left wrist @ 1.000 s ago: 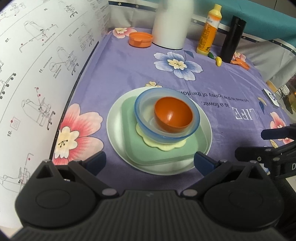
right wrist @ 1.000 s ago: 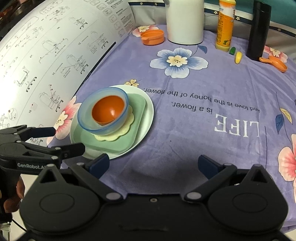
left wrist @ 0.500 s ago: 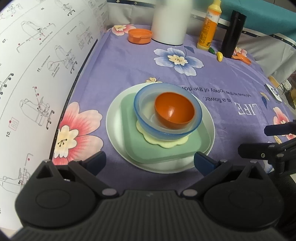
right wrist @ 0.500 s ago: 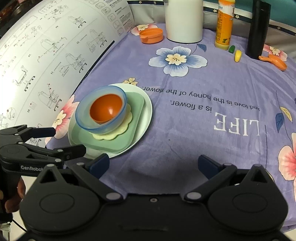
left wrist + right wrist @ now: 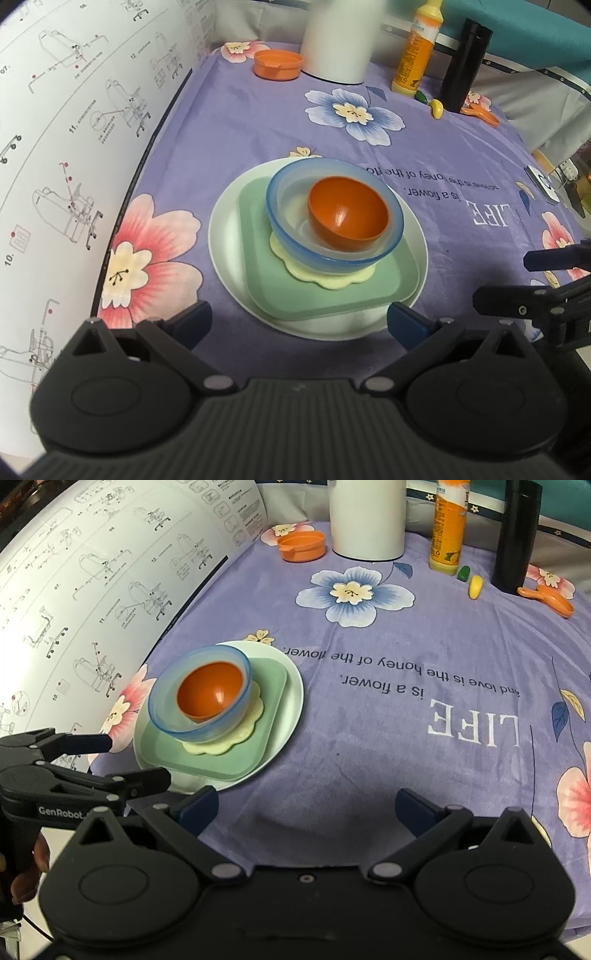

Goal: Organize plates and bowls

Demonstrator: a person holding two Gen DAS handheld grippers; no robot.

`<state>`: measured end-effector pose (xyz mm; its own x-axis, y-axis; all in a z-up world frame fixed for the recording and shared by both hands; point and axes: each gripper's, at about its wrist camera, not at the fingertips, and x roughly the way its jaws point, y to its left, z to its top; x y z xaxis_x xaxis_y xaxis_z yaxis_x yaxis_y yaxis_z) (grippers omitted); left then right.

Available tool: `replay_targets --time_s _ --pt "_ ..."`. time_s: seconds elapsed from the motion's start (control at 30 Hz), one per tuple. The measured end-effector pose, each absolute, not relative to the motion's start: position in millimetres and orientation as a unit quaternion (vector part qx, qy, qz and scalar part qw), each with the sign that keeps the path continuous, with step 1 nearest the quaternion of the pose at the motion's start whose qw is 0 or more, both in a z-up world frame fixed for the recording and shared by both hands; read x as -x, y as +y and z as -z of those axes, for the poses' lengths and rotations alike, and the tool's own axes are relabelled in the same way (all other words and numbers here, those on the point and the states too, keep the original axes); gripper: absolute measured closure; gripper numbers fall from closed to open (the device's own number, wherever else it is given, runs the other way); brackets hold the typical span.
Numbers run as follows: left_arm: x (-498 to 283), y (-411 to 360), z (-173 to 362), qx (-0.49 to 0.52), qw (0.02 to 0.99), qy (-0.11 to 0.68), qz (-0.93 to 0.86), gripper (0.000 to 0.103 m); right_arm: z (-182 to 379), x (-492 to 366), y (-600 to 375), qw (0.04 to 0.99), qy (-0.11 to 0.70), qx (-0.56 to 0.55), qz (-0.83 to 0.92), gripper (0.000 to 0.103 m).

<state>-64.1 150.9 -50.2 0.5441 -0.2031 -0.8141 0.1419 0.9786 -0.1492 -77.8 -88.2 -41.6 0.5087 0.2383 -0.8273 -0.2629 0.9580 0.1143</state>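
Observation:
A stack stands on the purple flowered cloth: a round white plate (image 5: 229,266) (image 5: 291,686), a square green plate (image 5: 332,295) (image 5: 266,709), a pale yellow scalloped plate (image 5: 325,282) (image 5: 236,734), a translucent blue bowl (image 5: 284,192) (image 5: 166,716) and an orange bowl (image 5: 347,214) (image 5: 210,694) on top. My left gripper (image 5: 299,323) is open just in front of the stack's near edge, holding nothing. My right gripper (image 5: 304,808) is open over bare cloth to the right of the stack. Each gripper shows in the other's view, at the side.
At the back stand a white cylinder (image 5: 365,517), an orange lidded dish (image 5: 303,544), an orange bottle (image 5: 448,524), a black flask (image 5: 517,535) and an orange scoop (image 5: 550,600). A large printed instruction sheet (image 5: 74,129) rises along the left. A hand (image 5: 26,867) holds the left gripper.
Both grippers stay open. The views have shifted slightly; the stack sits a little lower and closer in the left wrist view. The stack itself has not moved.

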Motion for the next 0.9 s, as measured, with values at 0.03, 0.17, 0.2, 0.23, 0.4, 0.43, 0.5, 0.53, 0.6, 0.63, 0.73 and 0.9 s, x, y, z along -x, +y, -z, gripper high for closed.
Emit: replay_targets --time_s 0.03,0.17,0.2,0.23,0.4,0.43,0.5,0.53,0.6,0.63,0.73,0.9 --pt "64.1 151.0 50.2 0.033 0.878 0.468 0.098 0.0 41.7 77.7 -88.0 0.868 0.474 0.013 -0.144 0.0" --pt "64.6 151.5 49.5 0.029 0.878 0.468 0.094 0.0 42.1 77.7 -87.6 0.868 0.475 0.014 -0.143 0.0" --pt "64.7 151.9 49.1 0.027 0.879 0.468 0.092 0.0 42.4 77.8 -87.2 0.868 0.475 0.014 -0.142 0.0" --pt "64.9 152.2 48.7 0.025 0.879 0.467 0.091 0.0 42.6 77.8 -87.1 0.868 0.476 0.014 -0.142 0.0" --pt "64.8 154.2 46.5 0.017 0.881 0.465 0.086 0.0 42.3 78.3 -87.6 0.868 0.474 0.014 -0.145 0.0" --pt "64.7 154.7 46.5 0.017 0.881 0.465 0.085 0.0 42.3 78.3 -87.4 0.868 0.474 0.014 -0.146 0.0" --pt "64.2 154.9 46.5 0.017 0.881 0.465 0.085 0.0 42.5 78.2 -87.3 0.868 0.475 0.014 -0.147 0.0" --pt "64.2 155.1 46.4 0.016 0.881 0.465 0.086 0.0 42.7 78.2 -86.9 0.867 0.475 0.015 -0.147 0.0" --pt "64.2 154.9 46.1 0.014 0.881 0.465 0.086 0.0 43.1 78.0 -86.5 0.867 0.476 0.016 -0.147 0.0" --pt "64.4 154.3 46.3 0.012 0.881 0.465 0.085 0.0 43.3 77.8 -86.2 0.867 0.476 0.016 -0.147 0.0" --pt "64.6 152.6 46.0 0.009 0.881 0.465 0.086 0.0 43.6 77.0 -86.0 0.866 0.477 0.016 -0.147 0.0" --pt "64.5 151.2 45.7 0.007 0.881 0.465 0.087 0.0 44.2 76.9 -85.7 0.866 0.478 0.017 -0.147 0.0"
